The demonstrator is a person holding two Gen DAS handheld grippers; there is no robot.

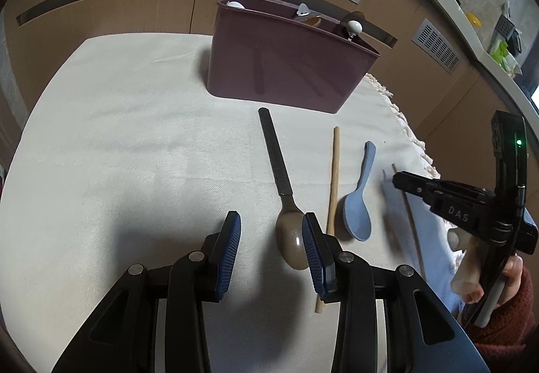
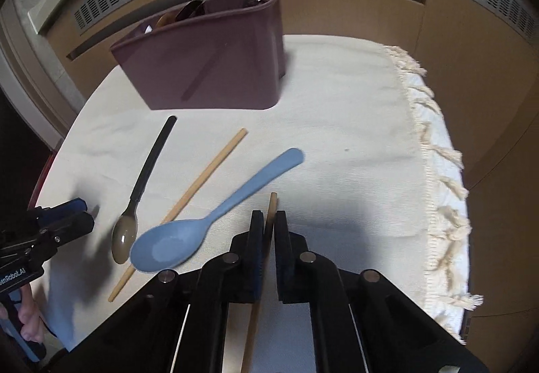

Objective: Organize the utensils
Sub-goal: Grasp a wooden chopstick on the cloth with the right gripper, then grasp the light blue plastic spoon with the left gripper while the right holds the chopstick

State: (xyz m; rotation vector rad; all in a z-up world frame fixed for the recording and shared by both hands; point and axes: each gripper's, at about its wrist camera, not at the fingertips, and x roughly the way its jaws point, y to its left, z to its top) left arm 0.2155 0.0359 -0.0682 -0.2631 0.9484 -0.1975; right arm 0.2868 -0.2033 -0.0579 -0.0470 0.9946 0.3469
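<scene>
Cream cloth is covering the bench (image 2: 337,103); right hand-held gripper (image 2: 268,221) is pinching one chopstick (image 2: 272,204), left hand-held gripper (image 1: 271,231) is gaping beside a brown spoon (image 1: 292,238). Lifting level should be easing entry into the maroon caddy (image 2: 215,66).

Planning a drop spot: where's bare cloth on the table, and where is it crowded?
Free: the wide patch of cream tablecloth left of the black-handled metal spoon and in front of the maroon plastic utensil caddy; also the strip between the blue plastic spoon and the fringed edge. Crowded: spoons and wooden chopstick lying side by side.
</scene>
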